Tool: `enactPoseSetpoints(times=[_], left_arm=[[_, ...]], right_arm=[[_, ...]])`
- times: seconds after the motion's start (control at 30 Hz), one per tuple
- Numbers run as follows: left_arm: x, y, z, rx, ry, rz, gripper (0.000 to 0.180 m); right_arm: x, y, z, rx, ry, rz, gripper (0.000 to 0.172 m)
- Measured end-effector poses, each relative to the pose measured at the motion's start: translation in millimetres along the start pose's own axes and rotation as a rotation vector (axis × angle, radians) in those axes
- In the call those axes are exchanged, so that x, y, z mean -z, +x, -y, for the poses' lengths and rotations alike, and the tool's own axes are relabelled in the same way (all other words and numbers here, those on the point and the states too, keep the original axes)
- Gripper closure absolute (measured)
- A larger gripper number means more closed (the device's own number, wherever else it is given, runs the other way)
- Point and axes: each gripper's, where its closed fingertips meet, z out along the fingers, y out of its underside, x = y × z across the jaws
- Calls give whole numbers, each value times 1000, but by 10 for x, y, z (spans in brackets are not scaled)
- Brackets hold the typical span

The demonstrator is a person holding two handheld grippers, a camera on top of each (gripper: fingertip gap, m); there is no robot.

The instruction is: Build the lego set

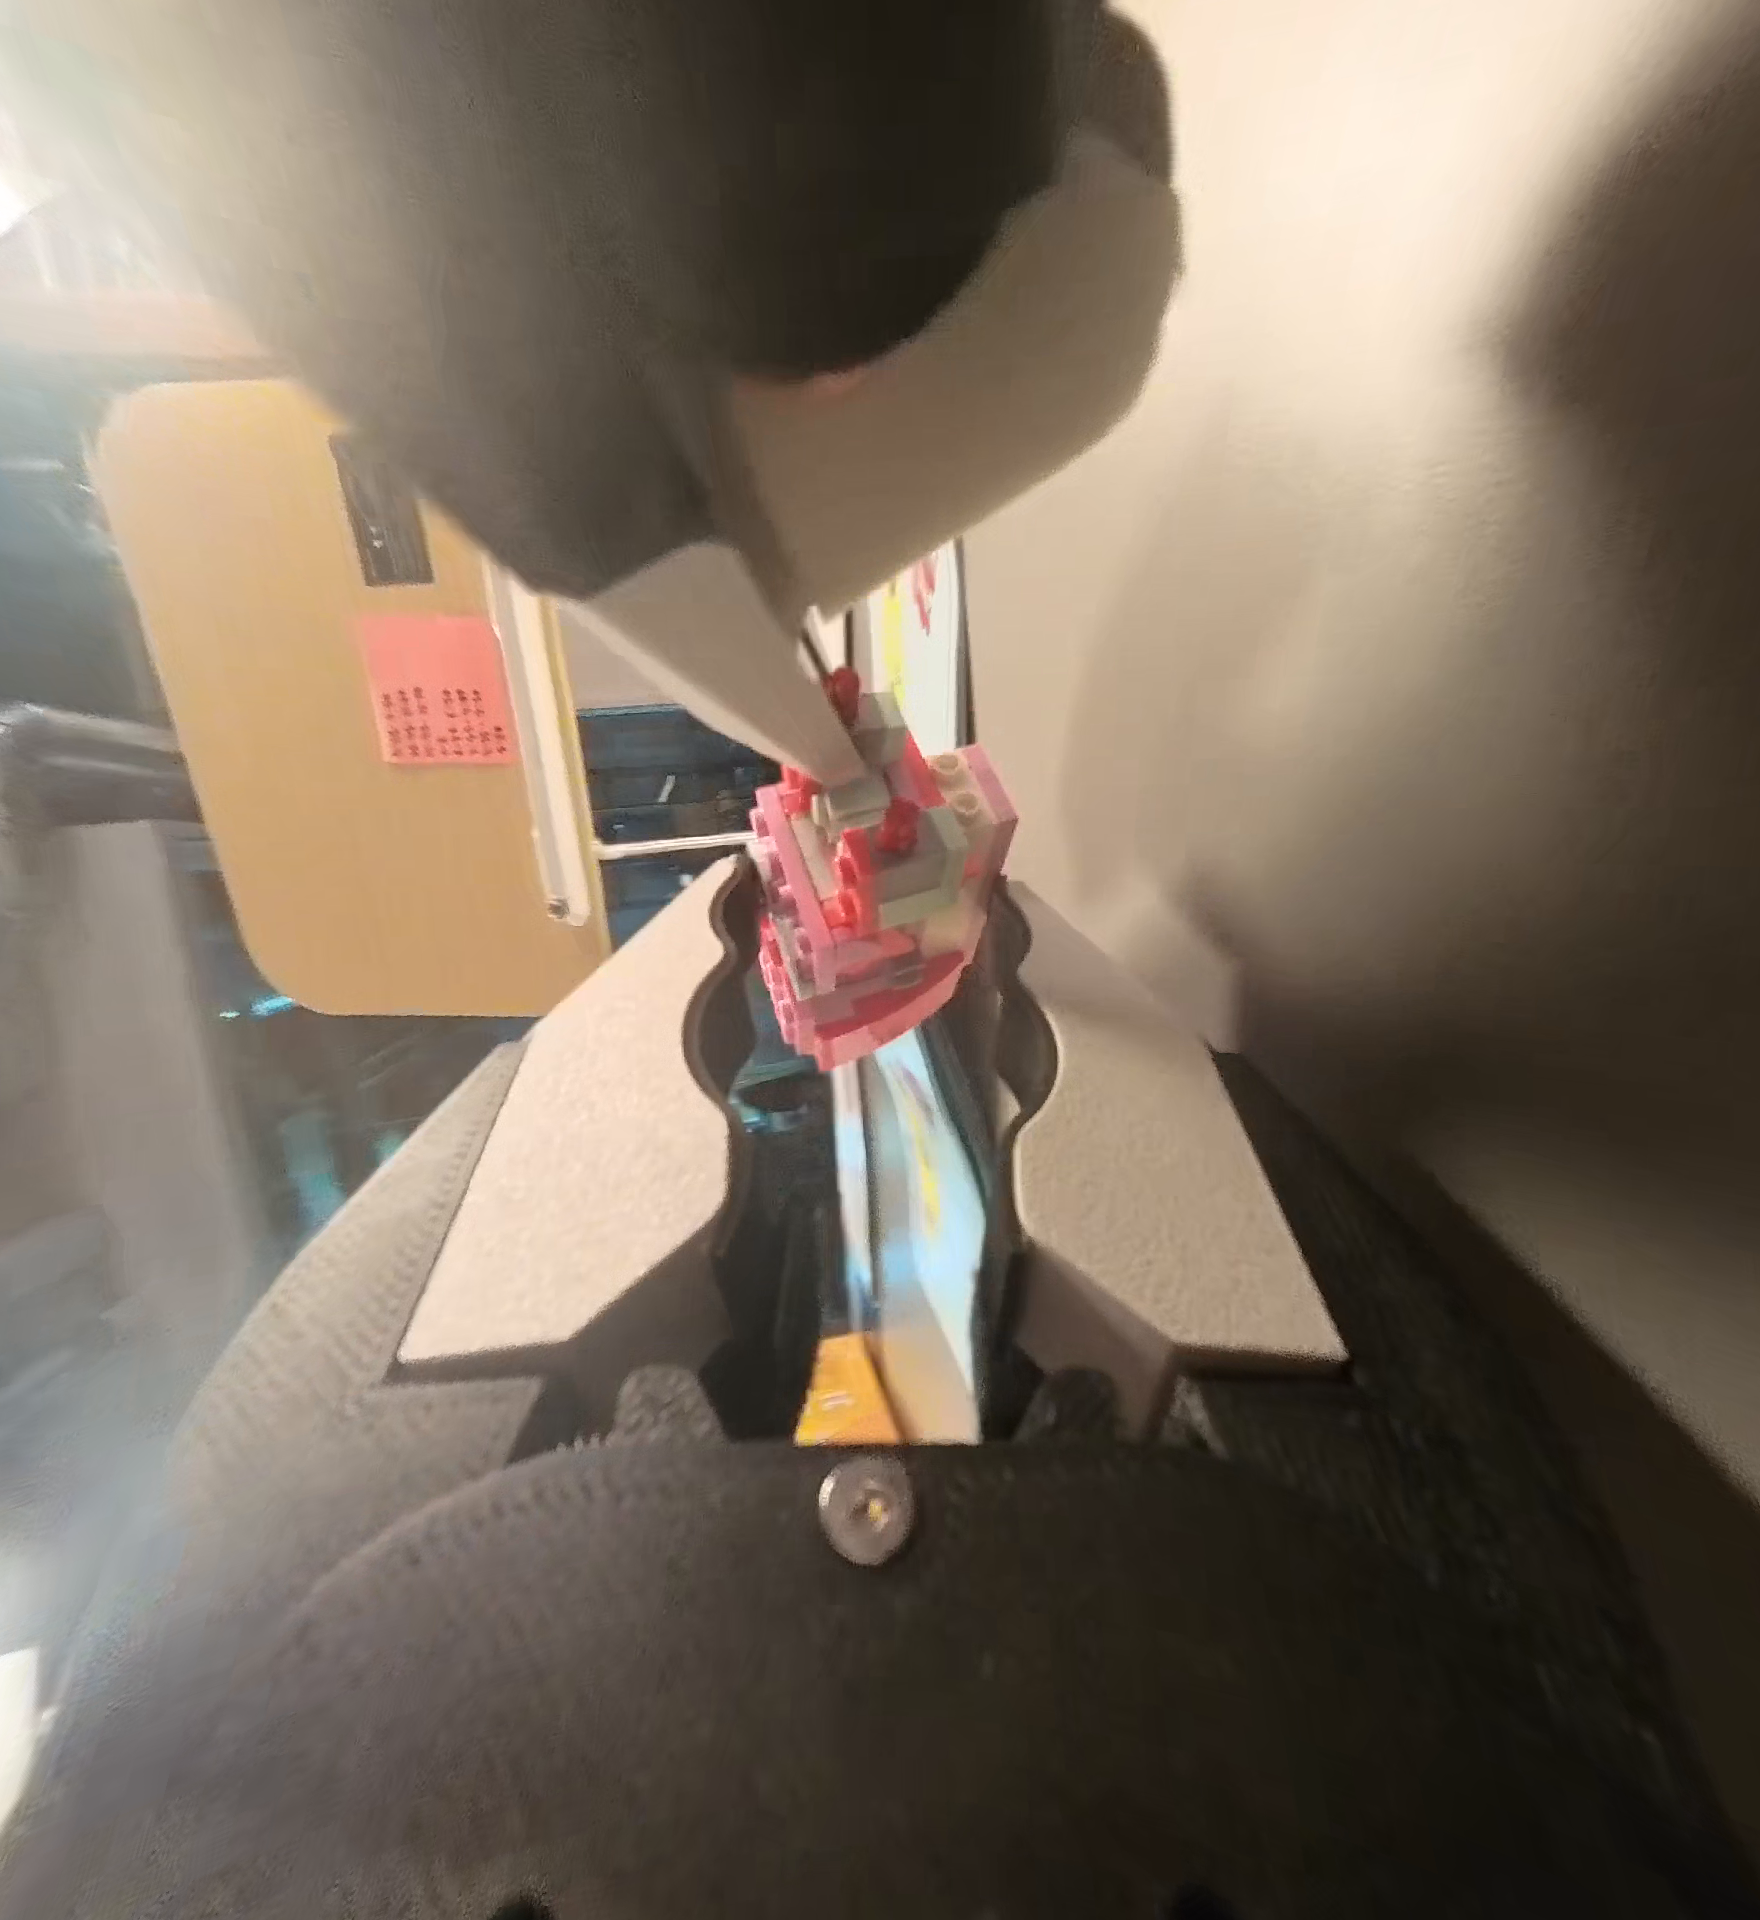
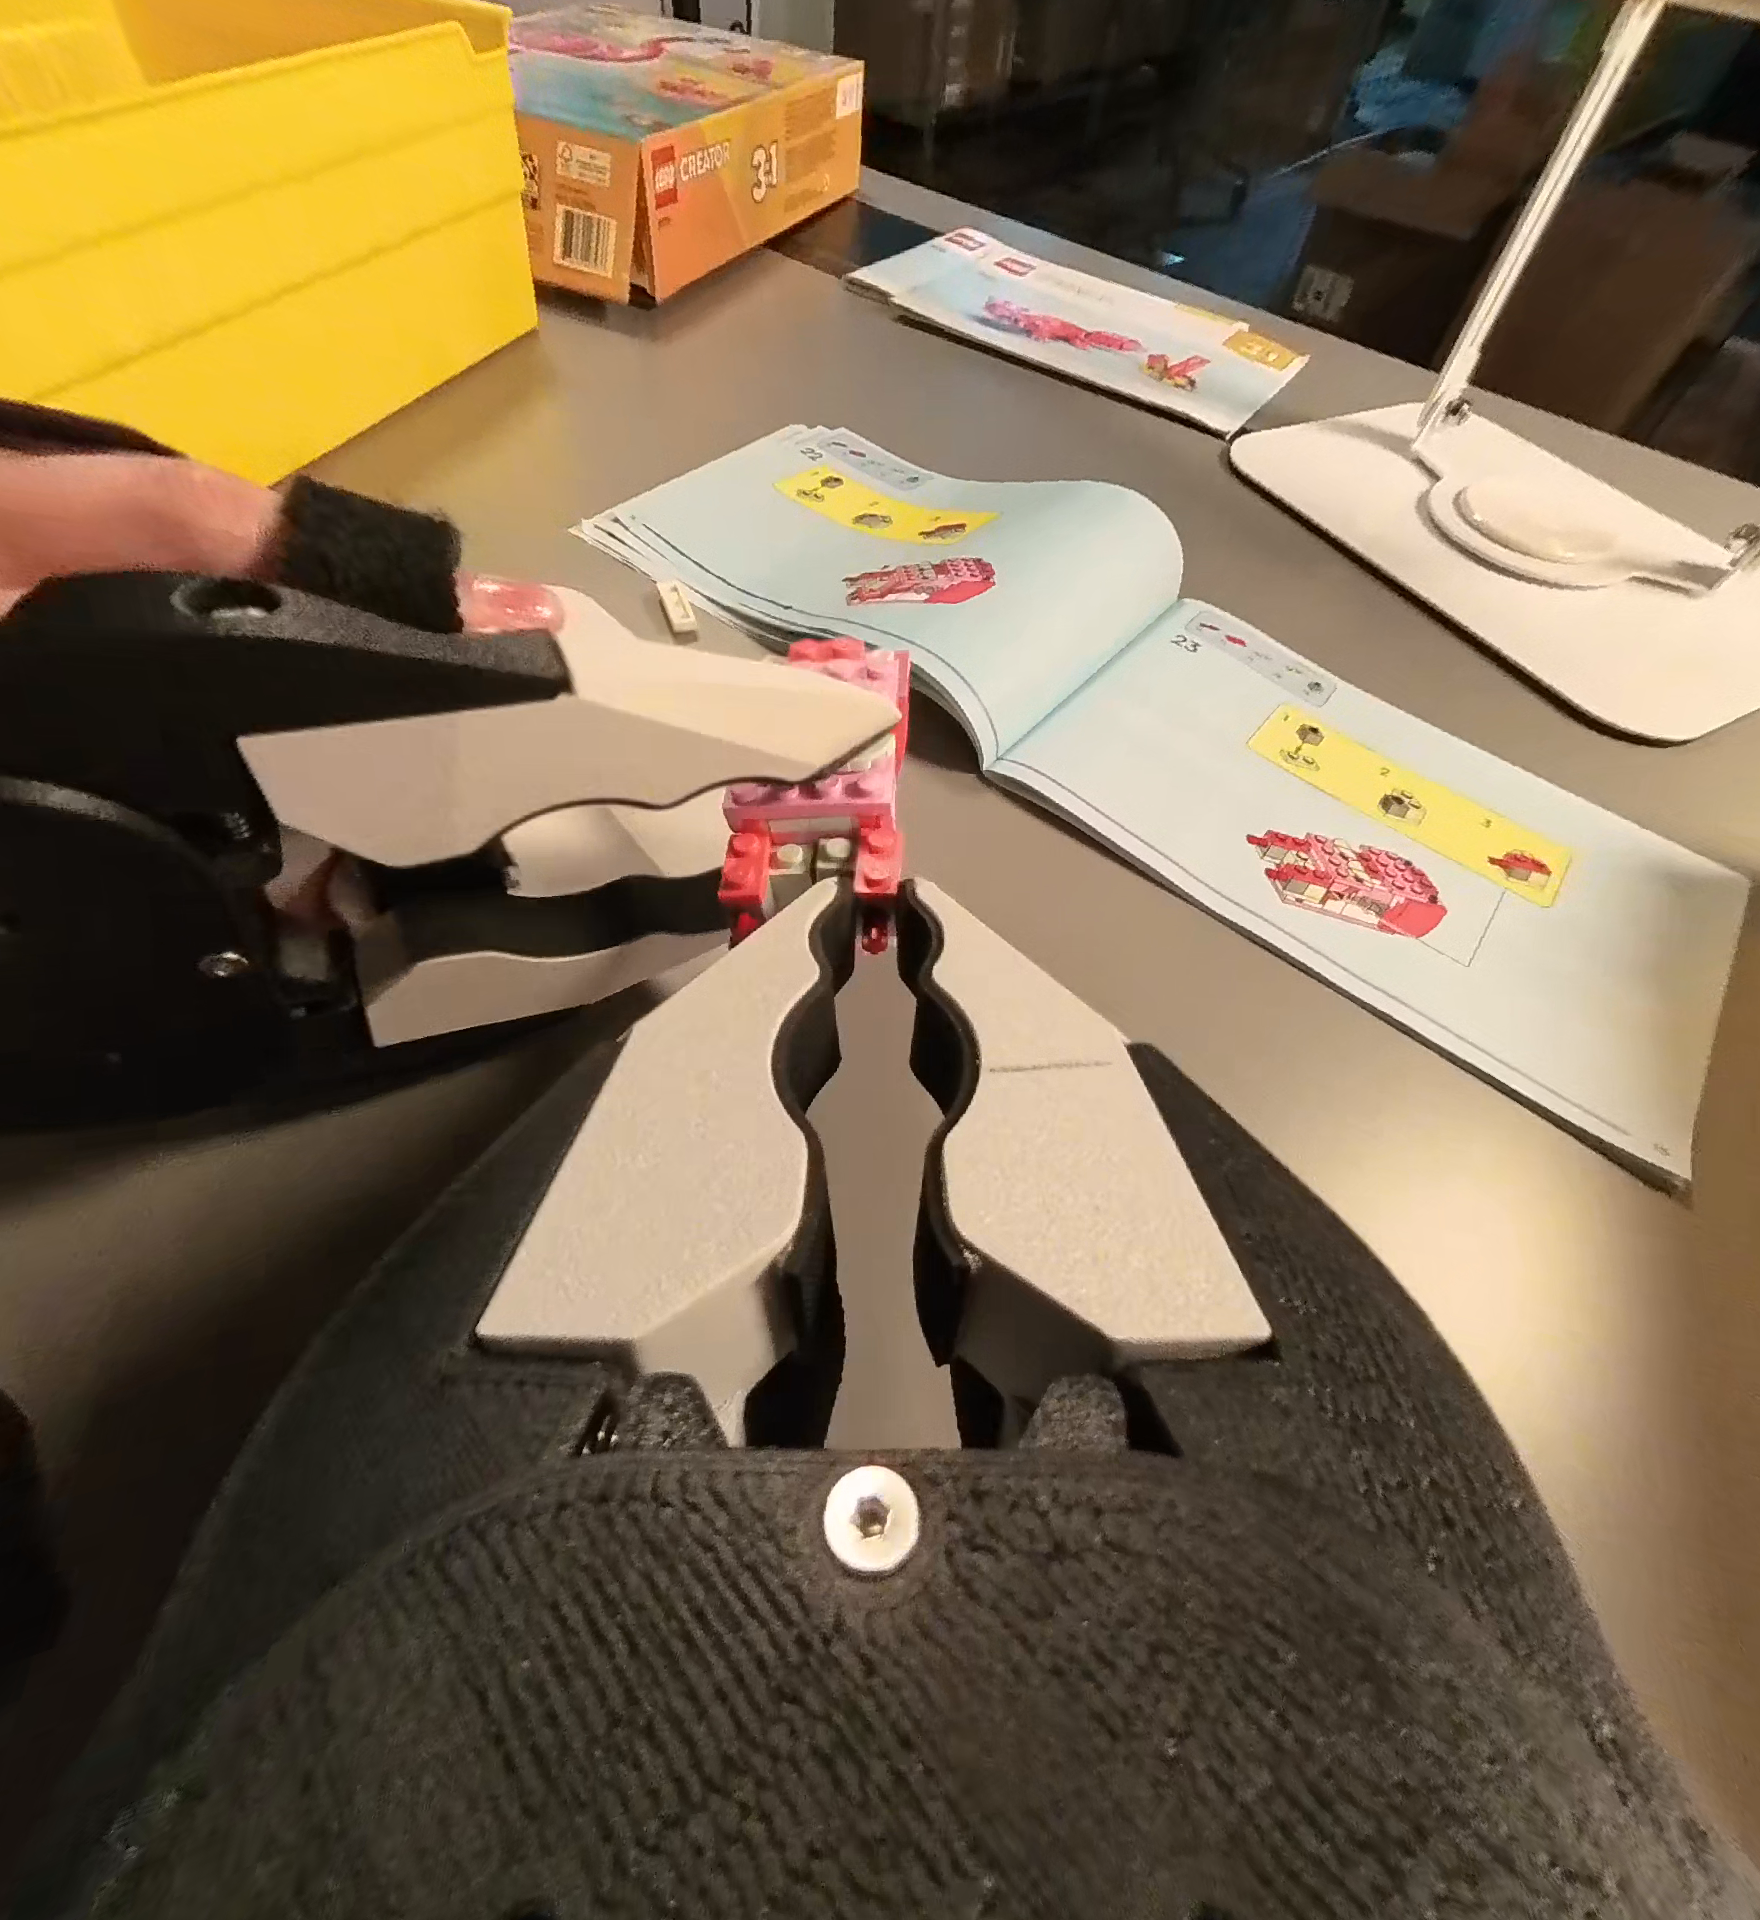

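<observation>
Nearest the camera in the right wrist view, the right gripper (image 2: 871,891) had its jaws drawn almost together, and a small dark red piece (image 2: 874,935) sat pinched between the tips. That piece lay at the near edge of a pink, red and grey brick model (image 2: 814,805). The model was held off the surface (image 2: 1271,1195), right at 12 o'clock from those tips and touching them. The left gripper (image 1: 871,914) came in from 9 o'clock. Its jaws stood wider apart and closed on the model, one finger over the top and one under it. The left wrist view showed the model wedged between the two dark pads, with the right gripper's finger slanting down from 11 o'clock onto a grey brick on the model's upper face. A hand (image 2: 76,520) in a black fingerless glove gripped the left tool at 9 o'clock. Just beyond the model, a small pale piece (image 2: 675,608) lay loose on the surface beside the corner of an open instruction booklet (image 2: 1115,665). The booklet's light blue pages spread from 12 toward 3 o'clock. Farther off at 1 o'clock lay a second, closed booklet (image 2: 1063,312). At 2 o'clock stood a white stand (image 2: 1478,561) with a clear upright panel. At the far edge, a yellow bin (image 2: 232,260) filled the 10 to 11 o'clock corner. An orange cardboard box (image 2: 689,187) stood just beside it at 12 o'clock.
</observation>
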Motion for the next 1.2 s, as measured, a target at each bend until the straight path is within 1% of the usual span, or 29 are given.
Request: enactPoseSetpoints(times=[0.07,0.17,0.23,0.4,0.53,0.67,0.83,0.93,1.03,1.1,1.13,1.2], left_arm=[[-1,-17,-1,-11,-7,9,137],[2,-34,-10,-8,-14,11,138],[0,-32,-18,-9,-19,9,138],[3,-38,-13,6,-17,2,138],[4,-54,-17,48,-12,-8,138],[15,-42,-19,59,-5,-20,138],[-6,-17,-37,43,-7,-28,137],[-4,-40,-33,75,-1,-32,137],[6,-60,-40,103,14,-37,137],[9,-50,-53,140,26,-58,137],[14,-44,-57,171,40,-78,137],[30,-48,-77,235,73,-122,137]], right_arm=[[4,1,10,30,-1,-21,166],[0,-12,20,161,-14,-89,166],[-7,-18,15,207,-24,-114,166],[-4,-12,11,116,-9,-69,166],[-1,-21,40,206,-2,-119,166],[-9,-20,26,99,19,-56,165],[-39,-21,21,116,35,-79,165],[-33,-8,37,89,49,-71,164],[-18,10,89,65,89,-68,141],[29,-11,184,87,157,-39,131],[73,-30,240,133,196,-22,124],[185,-80,312,284,270,4,114]])
